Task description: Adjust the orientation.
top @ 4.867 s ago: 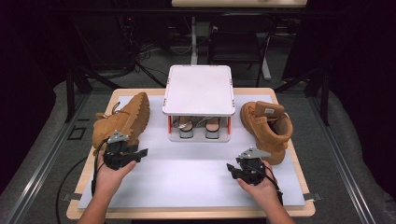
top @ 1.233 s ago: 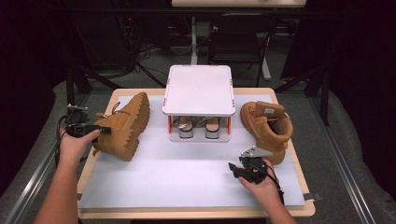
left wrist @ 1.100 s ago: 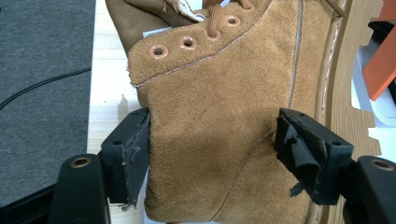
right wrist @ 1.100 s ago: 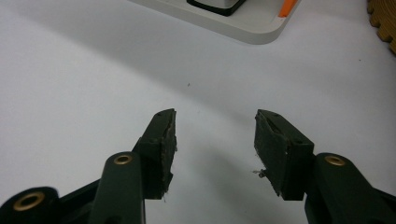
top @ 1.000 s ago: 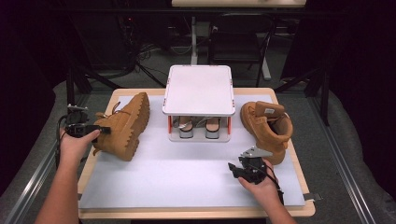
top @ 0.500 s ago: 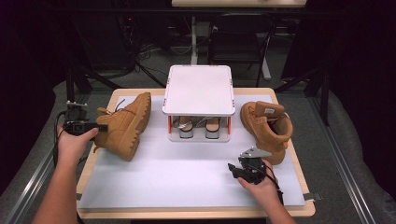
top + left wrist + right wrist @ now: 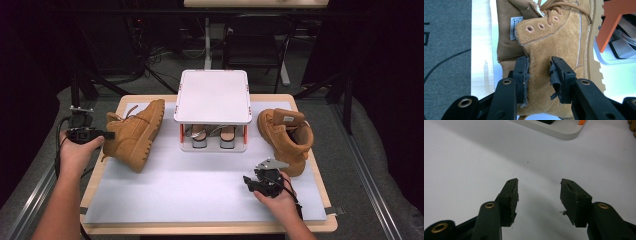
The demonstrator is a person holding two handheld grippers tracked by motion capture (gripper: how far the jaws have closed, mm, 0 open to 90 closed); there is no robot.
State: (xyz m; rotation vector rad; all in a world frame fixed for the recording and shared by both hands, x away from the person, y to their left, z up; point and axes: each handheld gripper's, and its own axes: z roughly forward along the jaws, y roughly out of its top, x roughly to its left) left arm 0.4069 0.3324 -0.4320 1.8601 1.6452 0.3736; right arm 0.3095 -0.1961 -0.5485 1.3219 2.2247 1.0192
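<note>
Left gripper [image 7: 539, 75] fingers just closing, pinching something; right gripper [image 7: 539, 195] fingers apart, hand low.

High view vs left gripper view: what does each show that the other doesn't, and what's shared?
High view alone: the second boot, the right gripper over the white mat, the rack's white top.

Left gripper view alone: the left gripper closing, its pads gripping the heel; the tongue label and eyelets.

Both: the left boot, the rack's orange leg.
</note>
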